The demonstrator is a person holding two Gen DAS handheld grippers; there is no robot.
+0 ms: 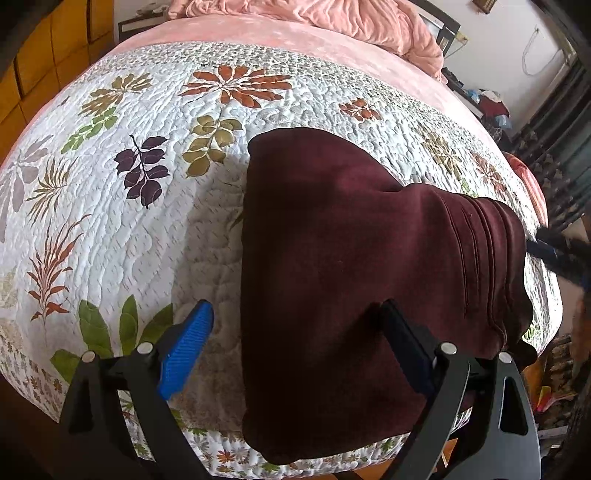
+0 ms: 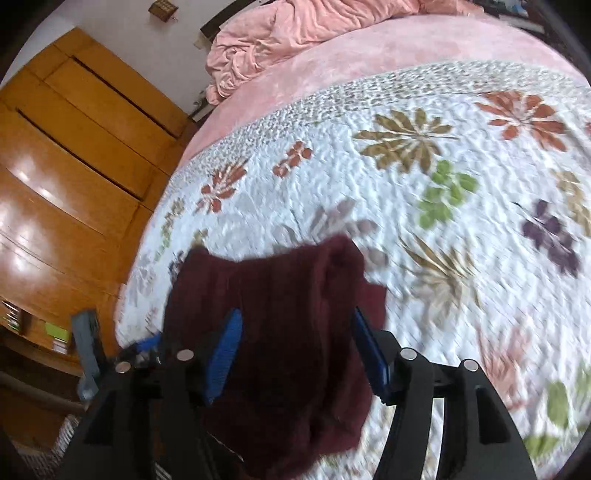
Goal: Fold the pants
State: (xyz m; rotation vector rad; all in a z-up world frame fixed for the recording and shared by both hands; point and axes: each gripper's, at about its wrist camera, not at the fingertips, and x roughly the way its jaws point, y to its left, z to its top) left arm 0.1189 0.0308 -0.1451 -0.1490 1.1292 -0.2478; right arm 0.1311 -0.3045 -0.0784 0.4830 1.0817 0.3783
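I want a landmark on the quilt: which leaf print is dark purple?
The purple leaf sprig, left of the maroon pants. The other prints on the quilt are rust, olive or green.

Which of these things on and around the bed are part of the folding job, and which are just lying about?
Part of the job:
maroon pants
left gripper, open
right gripper, open
floral quilt underneath

Just lying about:
pink blanket, bunched at the head
wooden wardrobe

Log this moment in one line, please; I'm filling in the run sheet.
task: fold pants | pants: maroon, folded on floral quilt | left gripper: open, straddling near edge | right gripper: open over fabric
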